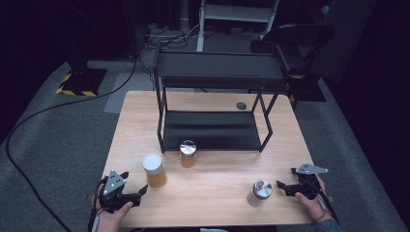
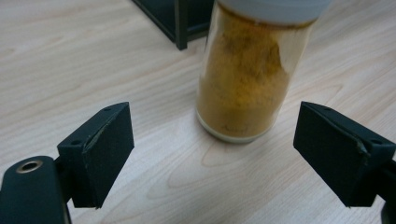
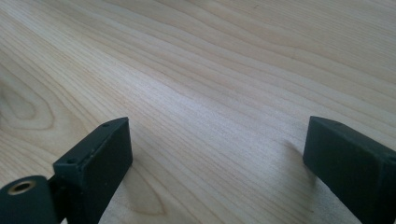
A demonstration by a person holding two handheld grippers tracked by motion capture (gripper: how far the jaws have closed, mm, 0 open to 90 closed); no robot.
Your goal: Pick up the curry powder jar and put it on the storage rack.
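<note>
three jars: stand apart on the pale wooden bench [image 1: 212, 186], before the black two-tier metal rack [image 1: 212, 96].
left gripper [image 2: 236, 154]: fingers spread, aimed at the white-lidded glass jar of orange powder [image 2: 245, 79], likely lining up a grasp.
right gripper [image 3: 224, 163]: fingers spread over bare bench, idle beside the silver-lidded jar [image 1: 261, 192].

A pale wooden surface [image 1: 212, 193] carries a black two-tier rack [image 1: 212, 96] at its far middle. Just in front of the rack's lower shelf stands a silver-lidded jar [image 1: 188, 153]. A white-lidded jar [image 1: 154, 170] of orange-brown powder stands nearer and to its left. Another silver-lidded jar [image 1: 259, 192] stands near the right front. The left gripper [image 1: 133, 186], fingers spread, sits near the white-lidded jar. The right gripper [image 1: 286, 180] sits just beside the right jar, apart from it.
</note>
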